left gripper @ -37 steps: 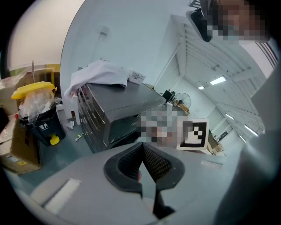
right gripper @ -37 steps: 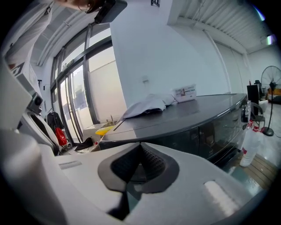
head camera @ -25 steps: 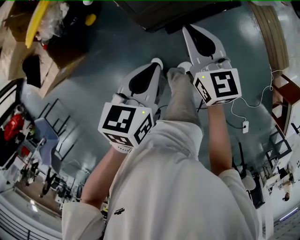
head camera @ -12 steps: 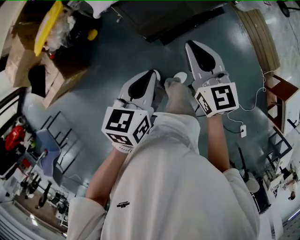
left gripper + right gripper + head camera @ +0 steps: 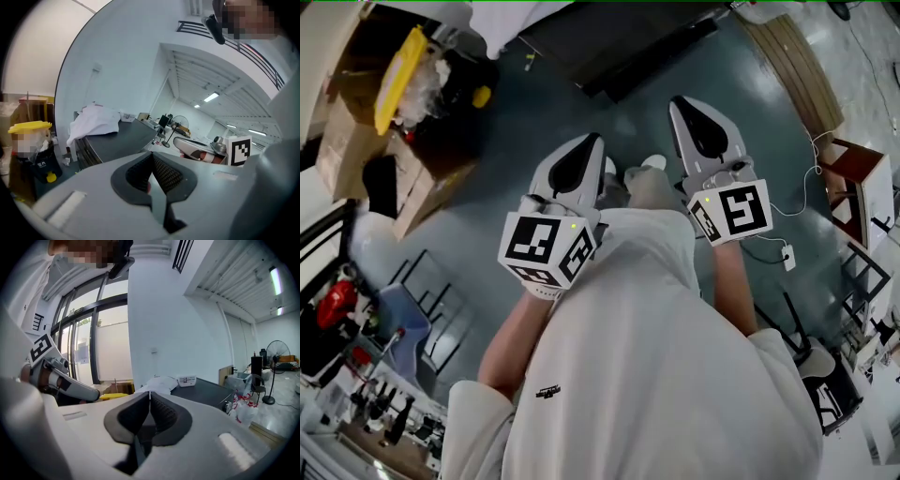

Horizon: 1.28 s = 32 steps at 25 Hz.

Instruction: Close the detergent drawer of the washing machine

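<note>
Grey-green floor (image 5: pixel 534 103) beside a dark table (image 5: pixel 614 37), left claw (image 5: pixel 596 141) and right claw (image 5: pixel 677 101) both closed, empty.

Floor (image 5: pixel 516 103), blue-grey: cardboard box (image 5: pixel 347 141) left of the left hand-held gripper (image 5: pixel 596 141), white cable (image 5: pixel 802 202) right of the right hand-held gripper (image 5: pixel 677 103). Desk (image 5: pixel 117 140), dark, ahead of both: white cloth (image 5: pixel 93 123).

detergent drawer not in view

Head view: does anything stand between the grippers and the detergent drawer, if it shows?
No drawer or washing machine shows in any view, so that cannot be judged. The left gripper and right gripper hang shut and empty over floor; ahead stands a dark table.
</note>
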Each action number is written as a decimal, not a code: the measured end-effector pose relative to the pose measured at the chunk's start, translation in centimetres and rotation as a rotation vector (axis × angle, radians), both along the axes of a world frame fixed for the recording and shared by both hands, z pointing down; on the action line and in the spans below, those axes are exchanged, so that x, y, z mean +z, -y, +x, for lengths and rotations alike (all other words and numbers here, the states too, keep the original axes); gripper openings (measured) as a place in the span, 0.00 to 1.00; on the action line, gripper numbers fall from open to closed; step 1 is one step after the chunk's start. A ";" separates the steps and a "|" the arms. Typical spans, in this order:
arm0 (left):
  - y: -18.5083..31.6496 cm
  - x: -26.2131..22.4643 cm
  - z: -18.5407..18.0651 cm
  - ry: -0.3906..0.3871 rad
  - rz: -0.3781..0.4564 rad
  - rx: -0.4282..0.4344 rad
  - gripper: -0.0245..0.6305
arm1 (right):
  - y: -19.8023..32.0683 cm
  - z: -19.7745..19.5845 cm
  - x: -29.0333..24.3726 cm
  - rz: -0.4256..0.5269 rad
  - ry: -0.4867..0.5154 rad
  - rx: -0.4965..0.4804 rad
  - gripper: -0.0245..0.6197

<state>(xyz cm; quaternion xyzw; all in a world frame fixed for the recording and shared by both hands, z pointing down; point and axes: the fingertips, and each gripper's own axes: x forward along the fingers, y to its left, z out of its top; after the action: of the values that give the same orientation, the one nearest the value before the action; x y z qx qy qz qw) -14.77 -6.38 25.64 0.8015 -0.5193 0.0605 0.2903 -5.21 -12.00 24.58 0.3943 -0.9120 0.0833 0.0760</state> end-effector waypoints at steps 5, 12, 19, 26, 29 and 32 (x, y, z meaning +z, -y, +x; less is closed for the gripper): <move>-0.5 -1.6 -0.3 -0.012 0.036 -0.007 0.06 | -1.4 0.2 -1.8 0.018 0.018 0.019 0.06; -0.4 -3.2 -0.8 0.013 0.096 0.013 0.06 | -2.6 0.6 -4.6 0.078 0.025 0.036 0.06; -0.7 -3.9 -2.3 0.082 0.154 0.019 0.06 | -3.7 2.1 -5.2 0.074 0.012 0.078 0.06; -1.9 -4.2 -2.8 0.090 0.171 0.006 0.06 | -5.4 3.4 -4.6 0.028 0.027 0.127 0.04; -2.4 -4.4 -2.6 0.098 0.182 0.019 0.06 | -6.2 3.6 -4.1 0.015 0.026 0.139 0.04; -2.3 -4.5 -2.8 0.103 0.188 0.025 0.06 | -6.4 3.4 -3.7 0.003 0.027 0.146 0.04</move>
<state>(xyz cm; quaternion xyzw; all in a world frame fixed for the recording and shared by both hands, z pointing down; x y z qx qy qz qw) -17.54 -4.10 21.18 0.8275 -0.5267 0.0562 0.1861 -1.83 -5.61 20.89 0.4587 -0.8819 0.0927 0.0568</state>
